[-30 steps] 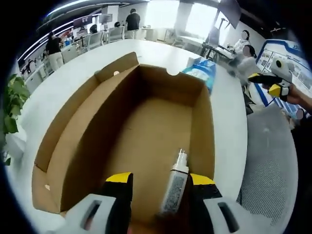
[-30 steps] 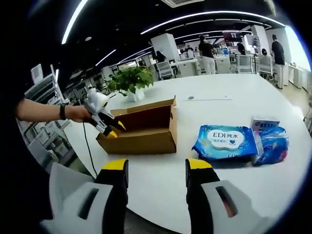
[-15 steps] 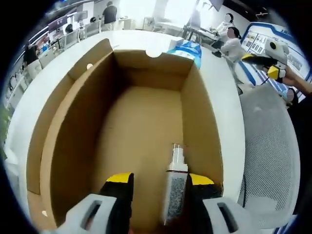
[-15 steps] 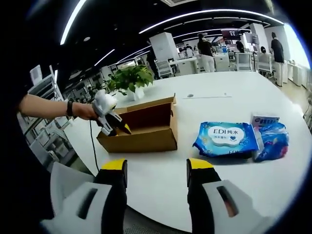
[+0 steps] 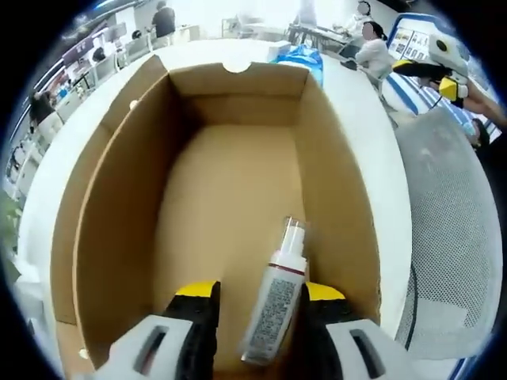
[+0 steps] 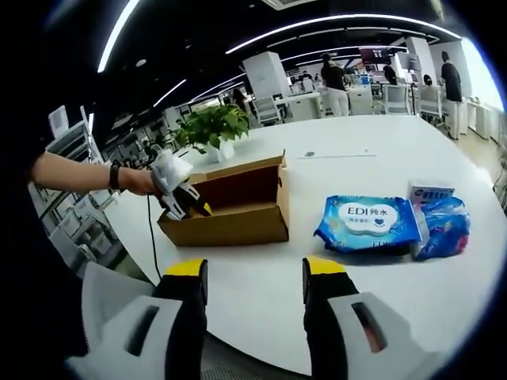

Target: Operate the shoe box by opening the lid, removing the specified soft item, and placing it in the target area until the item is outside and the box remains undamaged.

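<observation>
The left gripper (image 5: pixel 255 294) reaches into the open cardboard shoe box (image 5: pixel 111 190) on the white counter (image 6: pixel 372 158), its yellow-tipped fingers (image 5: pixel 196 291) spread apart to either side of a small spray bottle (image 5: pixel 273 309) lying on the box floor, nozzle pointing away. The bottle sits against the right-hand finger, so the fingers should probably centre on its labelled body before closing, then lift straight up, clear of the thin cardboard walls. The right gripper (image 6: pixel 252 277) hangs well back from the box with its fingers apart and nothing between them. A blue wet-wipes pack (image 6: pixel 366 226) and a smaller blue packet (image 6: pixel 444 226) lie on the counter beside the box. Whether the fingers already touch the bottle is hard to judge; its lower end is cut off between them, its label is unreadable, and the box's near wall hides the interior in the right gripper view.
</observation>
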`<act>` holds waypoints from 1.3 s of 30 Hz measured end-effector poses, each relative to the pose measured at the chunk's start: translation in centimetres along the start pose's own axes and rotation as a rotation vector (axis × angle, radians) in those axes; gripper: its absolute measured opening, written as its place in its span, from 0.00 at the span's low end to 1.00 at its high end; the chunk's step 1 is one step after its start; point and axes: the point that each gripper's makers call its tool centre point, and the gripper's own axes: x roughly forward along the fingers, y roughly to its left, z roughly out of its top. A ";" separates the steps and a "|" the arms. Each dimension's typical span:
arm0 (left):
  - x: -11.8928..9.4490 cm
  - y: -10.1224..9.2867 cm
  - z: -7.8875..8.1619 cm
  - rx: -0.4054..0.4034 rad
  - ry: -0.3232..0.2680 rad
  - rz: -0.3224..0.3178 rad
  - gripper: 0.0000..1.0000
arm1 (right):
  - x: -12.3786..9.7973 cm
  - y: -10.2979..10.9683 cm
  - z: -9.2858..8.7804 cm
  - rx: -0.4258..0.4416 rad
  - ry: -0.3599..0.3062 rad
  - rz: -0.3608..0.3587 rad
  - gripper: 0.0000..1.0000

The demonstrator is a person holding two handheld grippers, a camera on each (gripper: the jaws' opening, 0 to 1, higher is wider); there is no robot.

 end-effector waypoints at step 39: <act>-4.8 -0.8 5.1 0.044 -0.215 0.076 0.20 | 1.5 1.9 0.2 -0.059 0.046 0.081 0.44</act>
